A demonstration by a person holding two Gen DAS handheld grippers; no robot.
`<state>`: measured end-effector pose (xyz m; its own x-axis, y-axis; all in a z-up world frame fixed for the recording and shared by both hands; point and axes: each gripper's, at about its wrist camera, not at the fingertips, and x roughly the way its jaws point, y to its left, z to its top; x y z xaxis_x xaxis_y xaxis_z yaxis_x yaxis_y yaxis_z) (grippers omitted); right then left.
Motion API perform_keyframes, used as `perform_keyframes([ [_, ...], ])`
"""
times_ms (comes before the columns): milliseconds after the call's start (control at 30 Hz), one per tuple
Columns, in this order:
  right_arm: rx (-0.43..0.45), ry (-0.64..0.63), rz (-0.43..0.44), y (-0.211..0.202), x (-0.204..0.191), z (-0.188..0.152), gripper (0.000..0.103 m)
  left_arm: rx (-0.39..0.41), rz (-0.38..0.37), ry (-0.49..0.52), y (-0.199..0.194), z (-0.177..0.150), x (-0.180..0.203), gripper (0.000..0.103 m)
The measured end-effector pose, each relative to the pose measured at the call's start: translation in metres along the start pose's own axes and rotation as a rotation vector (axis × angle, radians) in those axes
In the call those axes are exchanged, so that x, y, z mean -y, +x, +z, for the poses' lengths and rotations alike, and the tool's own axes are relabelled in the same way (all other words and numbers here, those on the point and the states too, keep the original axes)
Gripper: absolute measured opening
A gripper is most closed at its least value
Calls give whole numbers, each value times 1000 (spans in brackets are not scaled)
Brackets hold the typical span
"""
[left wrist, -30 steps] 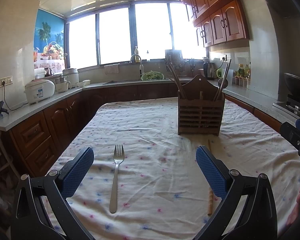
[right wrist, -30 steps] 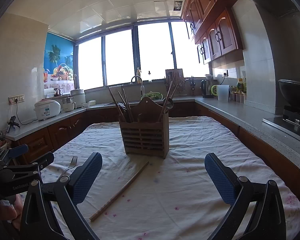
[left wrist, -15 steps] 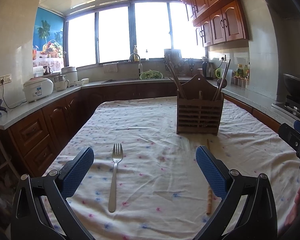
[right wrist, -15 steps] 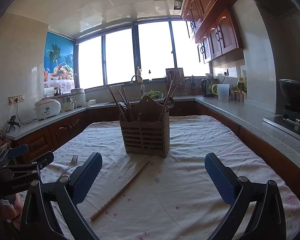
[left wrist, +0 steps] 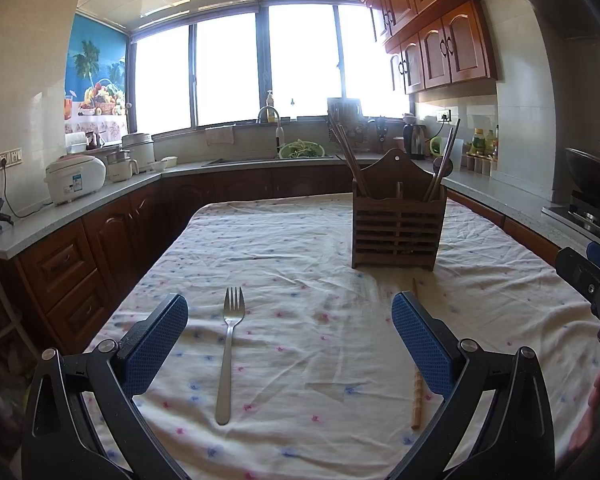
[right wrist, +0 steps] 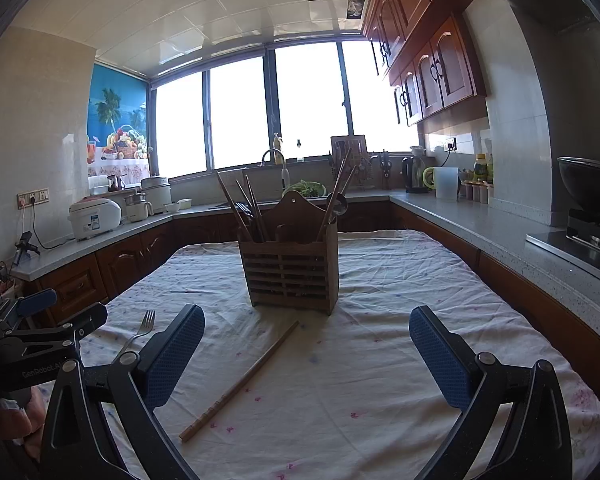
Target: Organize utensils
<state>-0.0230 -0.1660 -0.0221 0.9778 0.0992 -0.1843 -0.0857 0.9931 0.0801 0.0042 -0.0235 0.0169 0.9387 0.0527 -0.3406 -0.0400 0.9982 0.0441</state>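
A metal fork (left wrist: 229, 350) lies on the cloth-covered table (left wrist: 300, 248), tines pointing away; it also shows in the right wrist view (right wrist: 140, 330). A wooden chopstick (right wrist: 242, 380) lies in front of the wooden utensil holder (right wrist: 292, 268), which holds chopsticks and a ladle. In the left wrist view the chopstick (left wrist: 417, 392) is partly hidden behind the right finger, and the holder (left wrist: 396, 228) stands farther back. My left gripper (left wrist: 290, 320) is open and empty above the table, the fork between its fingers. My right gripper (right wrist: 306, 338) is open and empty, the chopstick between its fingers.
Kitchen counters run along the left (left wrist: 72, 208), back and right sides (right wrist: 500, 232), with a rice cooker (left wrist: 74, 178), a sink and a stove with a wok (right wrist: 592, 188). The left gripper shows at the left edge of the right wrist view (right wrist: 40, 332).
The left wrist view has crept slightly forward and down; the fork and holder sit a little nearer. The right wrist view has barely shifted. Both grippers stay open.
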Motion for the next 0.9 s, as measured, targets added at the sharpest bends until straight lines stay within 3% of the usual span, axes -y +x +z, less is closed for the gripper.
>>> perform_keyframes([
  [900, -32, 15, -3, 11, 6, -8, 103, -21, -31, -15, 10, 2, 0, 103],
])
